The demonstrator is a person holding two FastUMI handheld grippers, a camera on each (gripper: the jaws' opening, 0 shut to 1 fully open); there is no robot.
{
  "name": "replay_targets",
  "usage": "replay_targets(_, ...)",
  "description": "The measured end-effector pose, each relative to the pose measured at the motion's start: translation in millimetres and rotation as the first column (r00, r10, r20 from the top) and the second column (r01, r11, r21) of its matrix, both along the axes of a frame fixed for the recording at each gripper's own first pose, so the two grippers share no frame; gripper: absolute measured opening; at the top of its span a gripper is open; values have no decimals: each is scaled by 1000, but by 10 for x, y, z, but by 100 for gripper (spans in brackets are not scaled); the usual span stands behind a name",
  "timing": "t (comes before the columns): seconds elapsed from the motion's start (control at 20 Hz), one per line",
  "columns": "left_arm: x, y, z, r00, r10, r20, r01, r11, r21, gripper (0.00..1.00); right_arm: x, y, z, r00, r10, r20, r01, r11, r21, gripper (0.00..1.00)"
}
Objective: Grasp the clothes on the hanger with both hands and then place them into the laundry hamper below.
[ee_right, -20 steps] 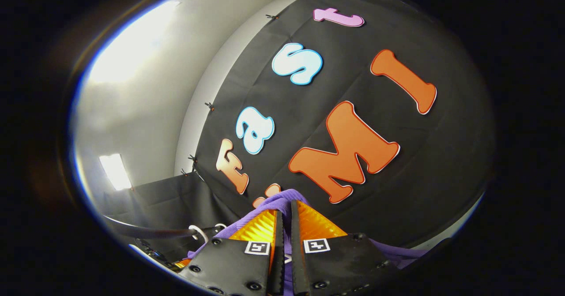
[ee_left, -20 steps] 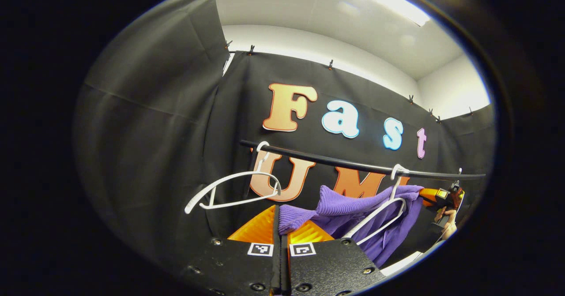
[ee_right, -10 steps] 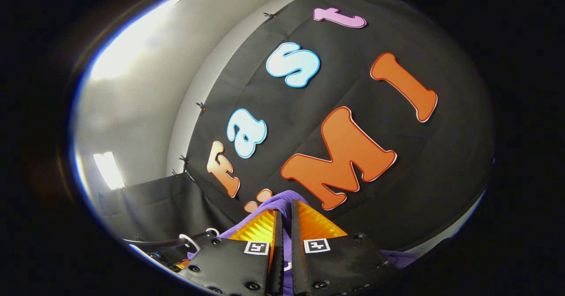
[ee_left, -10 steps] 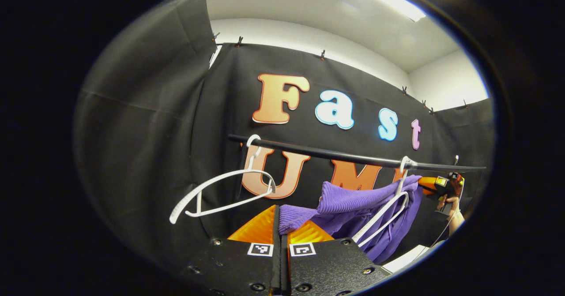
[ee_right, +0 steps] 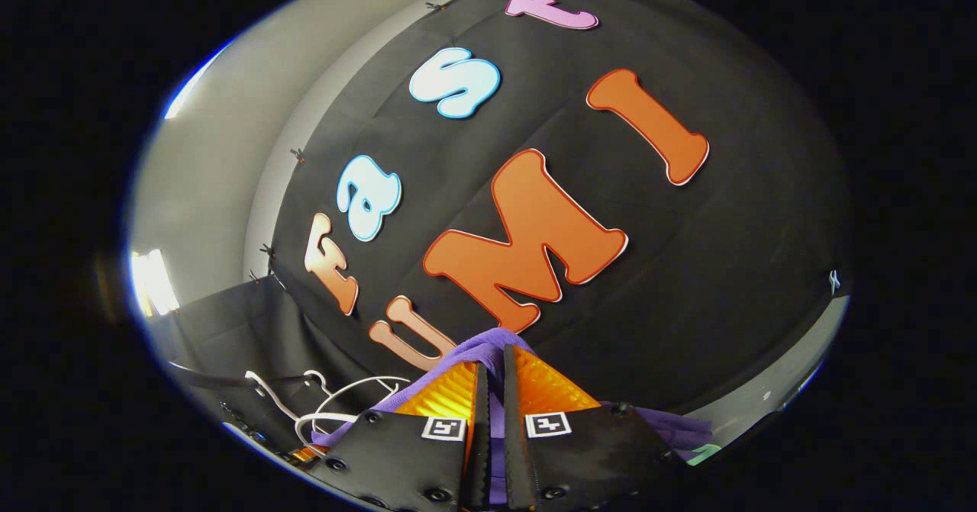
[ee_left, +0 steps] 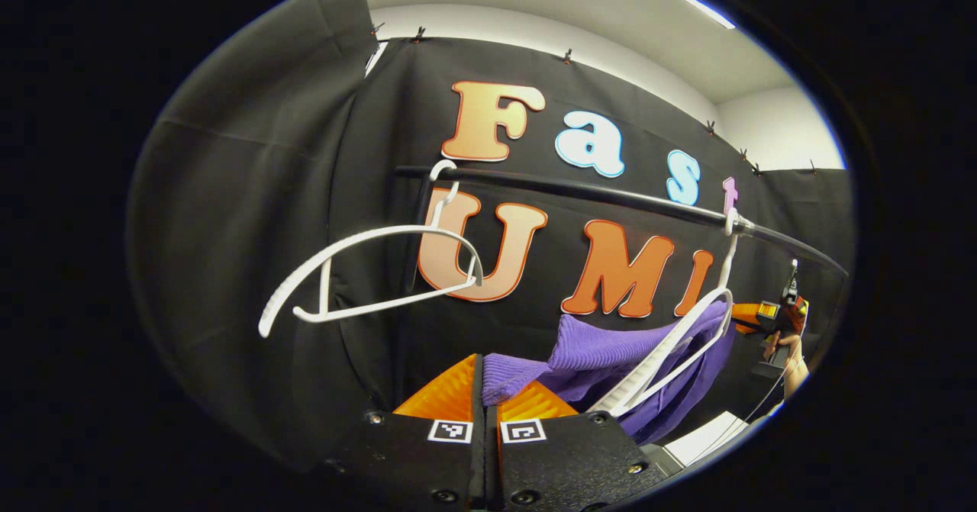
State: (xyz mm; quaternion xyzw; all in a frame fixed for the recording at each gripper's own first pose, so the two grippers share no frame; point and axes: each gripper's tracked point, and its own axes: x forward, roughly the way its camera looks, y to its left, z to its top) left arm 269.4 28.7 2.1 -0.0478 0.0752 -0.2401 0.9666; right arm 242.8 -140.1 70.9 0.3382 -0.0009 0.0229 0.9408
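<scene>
A purple knit garment stretches between my two grippers, below the black rail. My left gripper is shut on its near edge. One white hanger dangles from the rail with its lower arm still lying against the cloth. In the left gripper view the right gripper, held by a hand, grips the far end of the garment at the right edge. In the right gripper view my right gripper is shut on the purple garment, cloth bulging past the fingertips.
A bare white hanger hangs on the rail's left end and also shows as a white hanger low in the right gripper view. A white surface lies low right. The hamper is out of sight.
Both grippers have dropped with the garment: the rail and the wall have risen in both views. The cloth now sits below the hanger's hook, sliding off its arm.
</scene>
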Motion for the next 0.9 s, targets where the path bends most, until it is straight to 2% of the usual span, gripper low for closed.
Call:
replay_targets(0.3,-106,135,-436,996,26,-88,-23,999,28,0,-99,18,-570,996,12,-92,-11,1000,8,15)
replay_targets(0.45,-131,219,-690,989,65,-134,-59,997,51,0,-148,42,-891,990,17,-142,-16,1000,7,15)
replay_targets(0.7,-218,255,-1118,972,98,-213,-83,994,76,0,-221,-16,-1404,974,5,-225,-5,1000,1,15)
replay_targets(0.8,-265,256,-1275,964,109,-244,-90,992,91,2,-296,-50,-1678,961,-12,-278,4,1000,-31,15)
replay_targets(0.9,-326,252,-1444,957,124,-262,-91,987,133,0,-389,-50,-1883,949,-30,-315,11,998,-61,15)
